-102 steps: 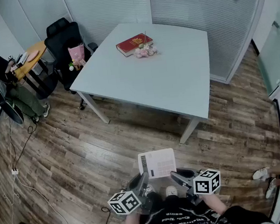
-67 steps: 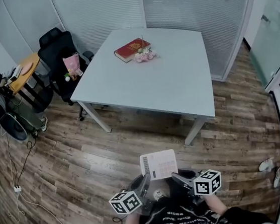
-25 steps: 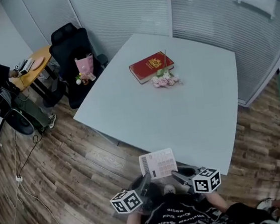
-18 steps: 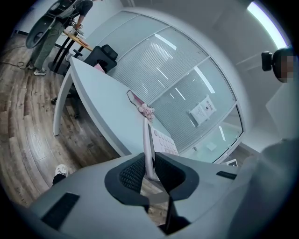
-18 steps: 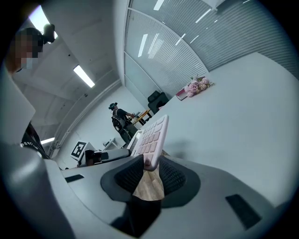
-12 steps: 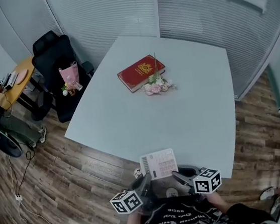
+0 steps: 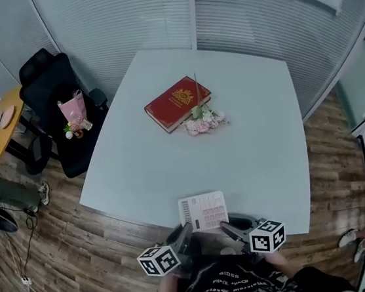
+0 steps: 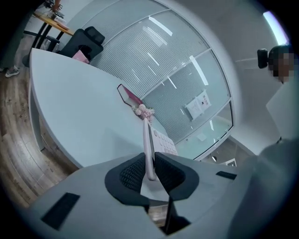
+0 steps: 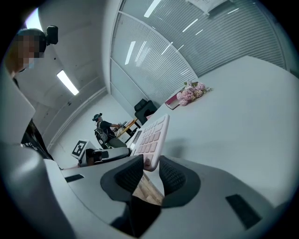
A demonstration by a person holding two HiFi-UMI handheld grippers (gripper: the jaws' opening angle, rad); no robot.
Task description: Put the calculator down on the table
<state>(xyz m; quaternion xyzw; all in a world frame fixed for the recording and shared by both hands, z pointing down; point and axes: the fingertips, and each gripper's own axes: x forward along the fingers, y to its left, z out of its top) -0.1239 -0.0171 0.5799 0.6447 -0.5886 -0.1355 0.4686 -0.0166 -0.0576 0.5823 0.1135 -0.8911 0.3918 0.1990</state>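
Left gripper (image 8: 150,172) clamps one near corner of calculator (image 7: 204,211), right gripper (image 9: 150,173) clamps other. Probably two-sided hold keeps it steady, keys up. Calculator hangs above near edge of table (image 7: 253,133), not yet down.

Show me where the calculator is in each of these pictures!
Head view: calculator at the bottom middle, keys facing up.
Left gripper view: calculator seen thin and edge-on, standing up in the middle.
Right gripper view: calculator just left of the middle, keys showing.
Landmark: the pink flowers lie beyond it in all three.
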